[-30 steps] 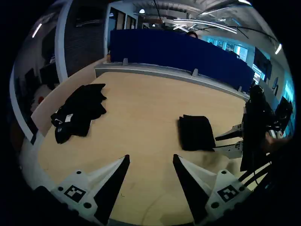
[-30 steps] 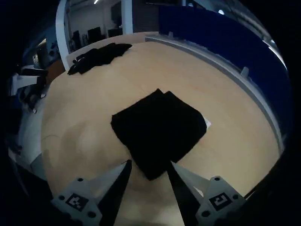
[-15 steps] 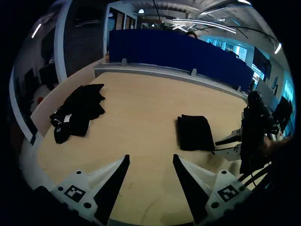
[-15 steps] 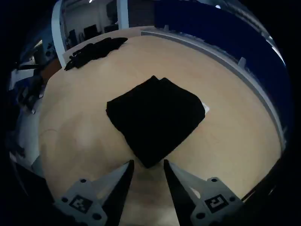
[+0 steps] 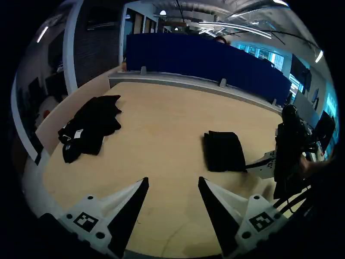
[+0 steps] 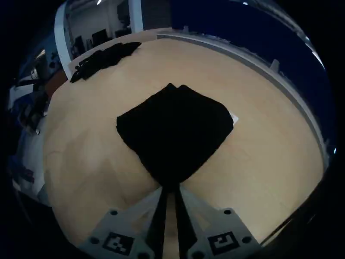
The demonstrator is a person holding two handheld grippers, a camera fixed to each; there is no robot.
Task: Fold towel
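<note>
Wide light-wood table (image 5: 164,129), smooth matte top w/ faint grain; rounded near edge, straight far edge lined by a grey rail (image 5: 181,81) w/ a tall blue divider (image 5: 202,58) standing behind it. Much bare wood through the middle & along the near edge. A loose, rumpled pile of black cloth (image 5: 88,125) lies by the table's left edge, well apart from everything else. The towel (image 6: 174,129) is black, soft, matte, folded into a flat, roughly square pad w/ layered edges; it sits toward the right side of the table, nearer the near edge than the far one. A small white tag (image 6: 233,116) peeks out at its far-right edge. In the right gripper view the right gripper (image 6: 169,190) has its white, wedge-shaped fingers drawn almost together, pinching the towel's nearest corner, which tapers to a point btw. the tips; the rest of the towel lies flat on the wood. In the left gripper view the left gripper (image 5: 172,190) hovers over bare wood by the near edge, jaws spread wide w/ nothing btw. them; the towel lies ahead & to the right of its fingers, apart from them, w/ the right gripper's tips at the towel's right corner.
</note>
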